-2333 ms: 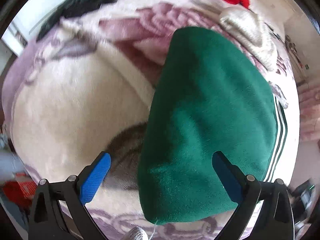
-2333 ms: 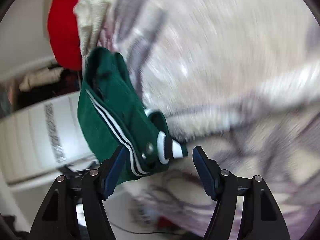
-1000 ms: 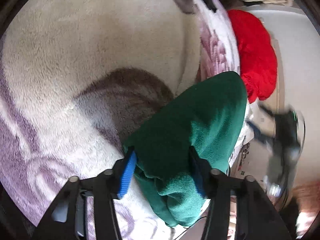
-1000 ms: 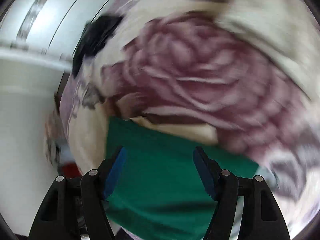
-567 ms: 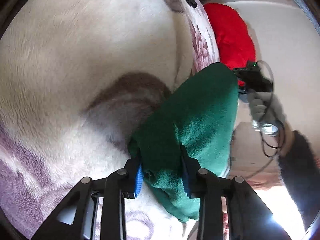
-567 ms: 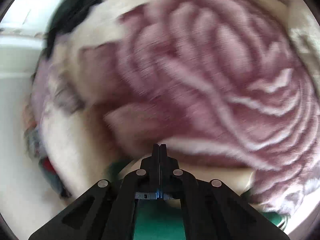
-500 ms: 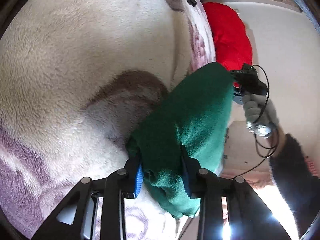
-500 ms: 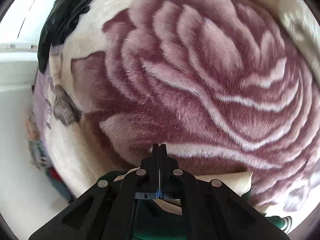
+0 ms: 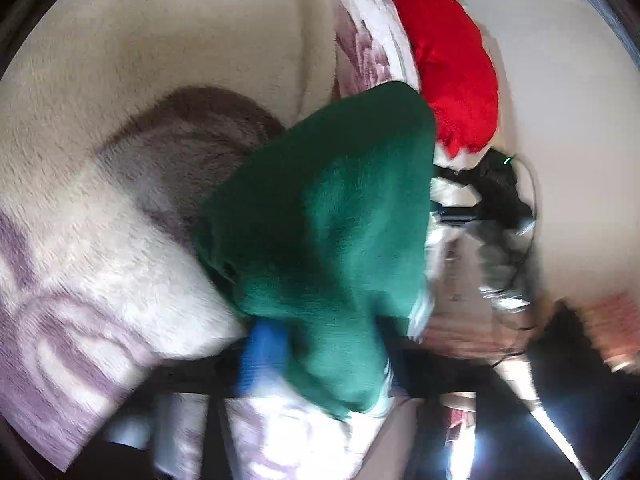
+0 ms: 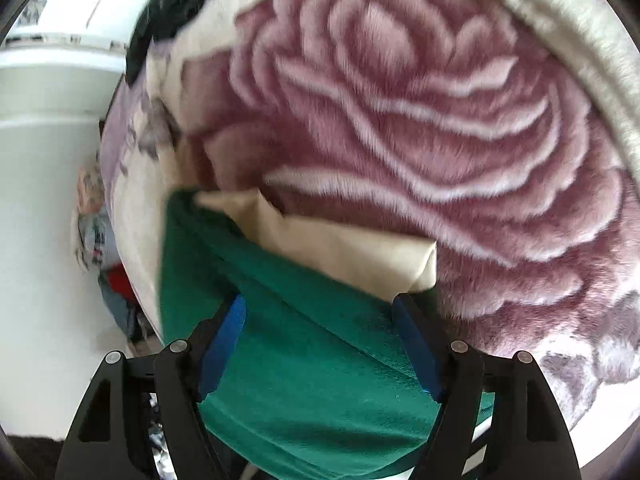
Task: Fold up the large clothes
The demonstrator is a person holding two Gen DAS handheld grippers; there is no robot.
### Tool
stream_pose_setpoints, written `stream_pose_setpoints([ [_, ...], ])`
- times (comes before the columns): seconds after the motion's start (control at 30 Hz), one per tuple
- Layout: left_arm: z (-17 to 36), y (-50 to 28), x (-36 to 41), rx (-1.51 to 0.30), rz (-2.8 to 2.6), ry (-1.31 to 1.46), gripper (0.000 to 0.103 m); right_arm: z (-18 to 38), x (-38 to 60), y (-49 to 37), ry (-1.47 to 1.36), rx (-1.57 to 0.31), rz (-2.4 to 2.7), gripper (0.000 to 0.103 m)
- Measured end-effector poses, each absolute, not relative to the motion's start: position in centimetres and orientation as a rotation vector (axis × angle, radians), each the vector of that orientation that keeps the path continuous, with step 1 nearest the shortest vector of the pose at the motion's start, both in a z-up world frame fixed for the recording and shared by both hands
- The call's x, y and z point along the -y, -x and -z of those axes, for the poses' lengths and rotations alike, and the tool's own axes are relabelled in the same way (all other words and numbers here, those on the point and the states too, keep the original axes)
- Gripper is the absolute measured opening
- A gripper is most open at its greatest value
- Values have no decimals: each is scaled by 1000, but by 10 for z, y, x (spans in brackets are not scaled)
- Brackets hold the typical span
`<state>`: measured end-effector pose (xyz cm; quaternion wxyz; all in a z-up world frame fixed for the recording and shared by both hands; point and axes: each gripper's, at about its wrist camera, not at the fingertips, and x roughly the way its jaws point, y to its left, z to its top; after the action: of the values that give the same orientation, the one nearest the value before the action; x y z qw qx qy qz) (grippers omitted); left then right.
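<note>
Bright daylight, soft shadows. Left wrist view motion-blurred, worst lower right, with white glare there. Right wrist view sharper, slight smear upper left. Heavy fisheye bending, dark circular edges.

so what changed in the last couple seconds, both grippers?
The left gripper, open around the green garment earlier, has just been closing and now pinches its near edge. The right gripper snapped shut empty, and its jaws have just been opening; the green fabric lies between them, ungripped. The rose blanket and red garment stayed put.
</note>
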<state>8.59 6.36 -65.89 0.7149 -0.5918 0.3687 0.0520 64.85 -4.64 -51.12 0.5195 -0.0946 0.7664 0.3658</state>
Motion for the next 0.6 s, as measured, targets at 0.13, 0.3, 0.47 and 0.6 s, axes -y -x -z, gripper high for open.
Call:
stream_pose_setpoints([
  [0.13, 677, -64, -77, -807, -130, 1335, 12, 524, 40, -637, 248, -1747, -896, 14],
  [0.3, 663, -60, -74, -874, -87, 1291, 16, 531, 30, -632, 292, -1721, -876, 14],
  [0.47, 627, -63, -78, -954, -90, 1256, 29, 498, 85, -659, 57, -1735, -745, 58],
  [0.6, 594, -60, -82, -950, -153, 1145, 70, 472, 179, -670, -23, -1642, -515, 70],
])
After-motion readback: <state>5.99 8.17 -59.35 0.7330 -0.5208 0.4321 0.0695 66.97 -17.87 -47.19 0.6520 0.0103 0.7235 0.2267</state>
